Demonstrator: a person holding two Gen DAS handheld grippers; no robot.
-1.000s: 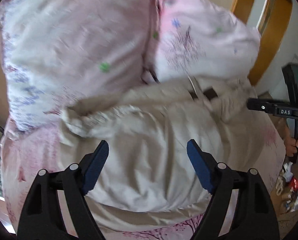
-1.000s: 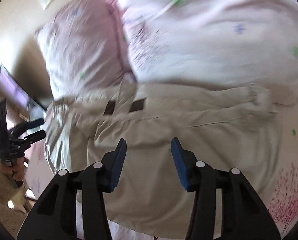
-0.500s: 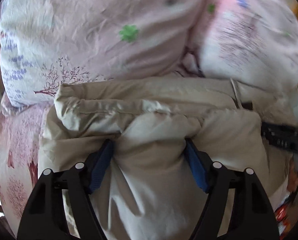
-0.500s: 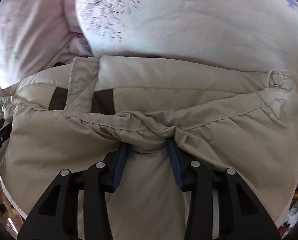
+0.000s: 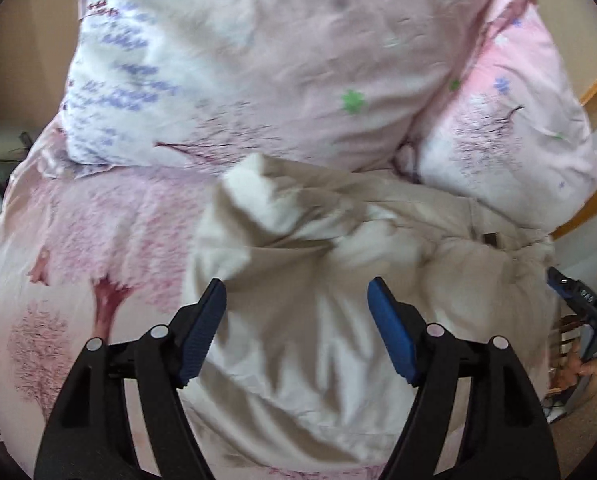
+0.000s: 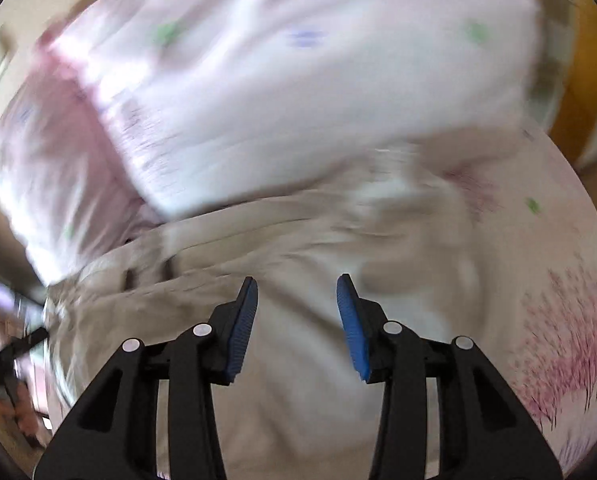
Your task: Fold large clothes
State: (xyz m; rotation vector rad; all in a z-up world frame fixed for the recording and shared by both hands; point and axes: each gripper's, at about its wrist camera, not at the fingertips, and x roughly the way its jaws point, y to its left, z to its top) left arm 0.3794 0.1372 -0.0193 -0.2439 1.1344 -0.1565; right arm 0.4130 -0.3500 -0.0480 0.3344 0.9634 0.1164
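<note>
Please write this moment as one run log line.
left hand-held gripper: open, empty | right hand-held gripper: open, empty | beige coat: bunched on bed

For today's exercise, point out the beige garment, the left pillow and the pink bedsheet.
beige garment (image 5: pixel 318 344): left wrist view, smooth middle panel.
left pillow (image 5: pixel 234 60): left wrist view, wrinkled front face.
pink bedsheet (image 5: pixel 78 264): left wrist view, tree-printed part left of the garment.

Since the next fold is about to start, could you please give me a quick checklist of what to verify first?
1. Left claw open, nothing pinched: ok.
2. Right claw open, nothing pinched: ok.
3. Beige garment lying flat: not ok, its far edge is bunched.
4. Garment free of the pillows: not ok, its far edge sits against them.
5. Garment fully on the pink bedsheet: cannot tell, the near edge is hidden.
</note>
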